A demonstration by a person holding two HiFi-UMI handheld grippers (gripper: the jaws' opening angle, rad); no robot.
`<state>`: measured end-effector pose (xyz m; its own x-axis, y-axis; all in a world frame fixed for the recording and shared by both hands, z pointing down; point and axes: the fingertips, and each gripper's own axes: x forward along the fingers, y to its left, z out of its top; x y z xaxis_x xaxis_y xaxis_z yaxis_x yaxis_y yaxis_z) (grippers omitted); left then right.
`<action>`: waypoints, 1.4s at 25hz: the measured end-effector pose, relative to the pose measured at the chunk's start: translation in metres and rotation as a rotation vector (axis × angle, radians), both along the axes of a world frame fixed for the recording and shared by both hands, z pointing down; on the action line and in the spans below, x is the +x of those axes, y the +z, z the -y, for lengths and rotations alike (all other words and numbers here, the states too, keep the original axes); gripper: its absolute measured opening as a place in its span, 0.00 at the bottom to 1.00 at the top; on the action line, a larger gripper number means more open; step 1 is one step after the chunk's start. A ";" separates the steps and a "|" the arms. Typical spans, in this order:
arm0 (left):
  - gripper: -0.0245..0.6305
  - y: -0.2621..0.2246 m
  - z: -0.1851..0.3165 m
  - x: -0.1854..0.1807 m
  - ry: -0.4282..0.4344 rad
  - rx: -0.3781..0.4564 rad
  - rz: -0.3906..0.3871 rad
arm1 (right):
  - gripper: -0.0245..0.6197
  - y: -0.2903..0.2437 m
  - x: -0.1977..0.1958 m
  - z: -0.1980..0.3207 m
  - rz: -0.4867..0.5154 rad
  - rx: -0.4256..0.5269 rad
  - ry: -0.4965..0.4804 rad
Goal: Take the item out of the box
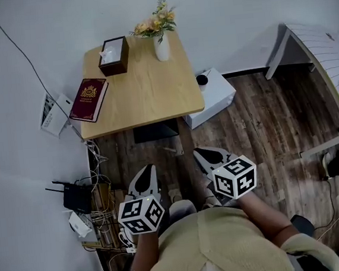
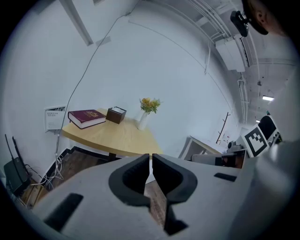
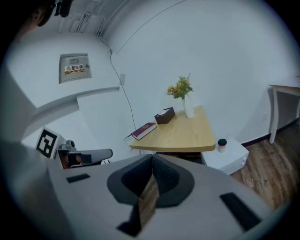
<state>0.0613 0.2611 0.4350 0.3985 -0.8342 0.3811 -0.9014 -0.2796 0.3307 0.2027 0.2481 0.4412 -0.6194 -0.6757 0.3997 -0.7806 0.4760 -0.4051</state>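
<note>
A dark brown box (image 1: 113, 57) with a white tissue (image 1: 110, 53) sticking out of its top stands at the far left corner of a small wooden table (image 1: 147, 86). The same box (image 2: 116, 114) shows far off in the left gripper view, and the box (image 3: 165, 115) in the right gripper view. My left gripper (image 1: 147, 168) and right gripper (image 1: 202, 153) hover side by side over the floor, well short of the table's near edge. The left gripper (image 2: 151, 157) has its jaws together with nothing between them. So does the right gripper (image 3: 152, 157).
A red book (image 1: 89, 99) lies at the table's left edge, and a white vase of flowers (image 1: 161, 44) stands right of the box. A white low cabinet (image 1: 211, 96) with a cup on it sits beside the table. A router and cables (image 1: 78, 198) crowd the floor at left.
</note>
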 end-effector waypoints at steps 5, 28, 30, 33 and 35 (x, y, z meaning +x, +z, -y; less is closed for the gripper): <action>0.09 0.003 0.014 -0.010 0.011 -0.008 -0.005 | 0.08 0.004 -0.011 0.015 -0.014 -0.014 0.000; 0.09 0.012 0.059 -0.089 0.112 -0.029 0.058 | 0.08 0.011 -0.109 0.081 -0.037 -0.033 -0.012; 0.09 0.013 0.060 -0.100 0.109 -0.034 0.060 | 0.08 0.012 -0.119 0.083 -0.039 -0.036 -0.013; 0.09 0.017 0.063 -0.111 0.112 -0.041 0.066 | 0.08 0.014 -0.129 0.086 -0.038 -0.037 -0.013; 0.09 0.020 0.066 -0.116 0.116 -0.046 0.070 | 0.08 0.016 -0.133 0.088 -0.038 -0.040 -0.012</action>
